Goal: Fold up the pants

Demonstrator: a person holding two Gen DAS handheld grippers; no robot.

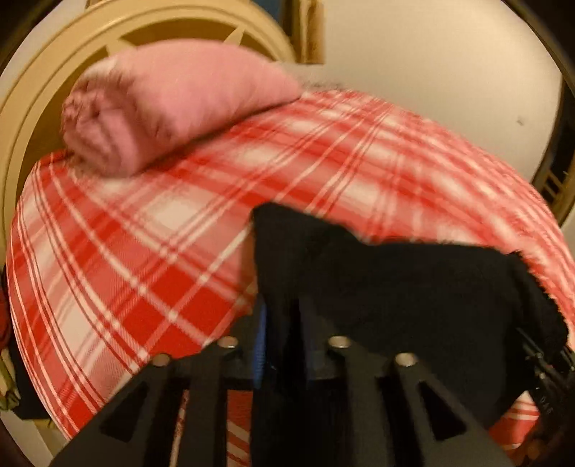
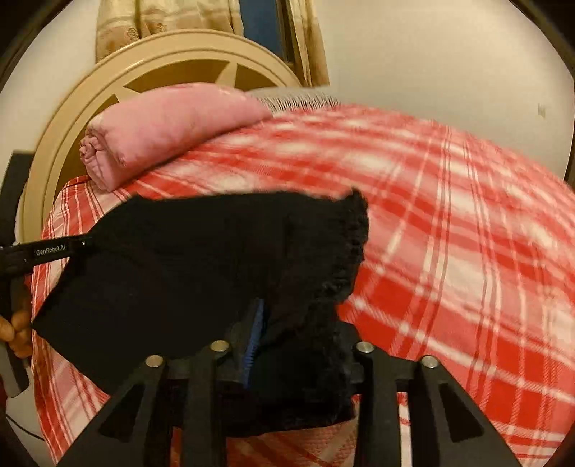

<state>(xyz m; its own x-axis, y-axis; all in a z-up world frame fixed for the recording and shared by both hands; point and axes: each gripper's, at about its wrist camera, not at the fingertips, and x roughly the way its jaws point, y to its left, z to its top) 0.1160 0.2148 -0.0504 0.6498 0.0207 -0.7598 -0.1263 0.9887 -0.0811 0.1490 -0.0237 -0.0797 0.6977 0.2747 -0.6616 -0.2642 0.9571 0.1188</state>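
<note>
The black pants hang in front of both cameras above a bed with a red and white plaid blanket. My left gripper is shut on one edge of the black pants. My right gripper is shut on the other edge of the pants, and the cloth stretches left from it toward the left gripper's body at the frame's left edge. Both views are blurred by motion.
A rolled pink blanket lies at the head of the bed against a beige round headboard. A white wall stands behind the bed, with beige curtains above the headboard.
</note>
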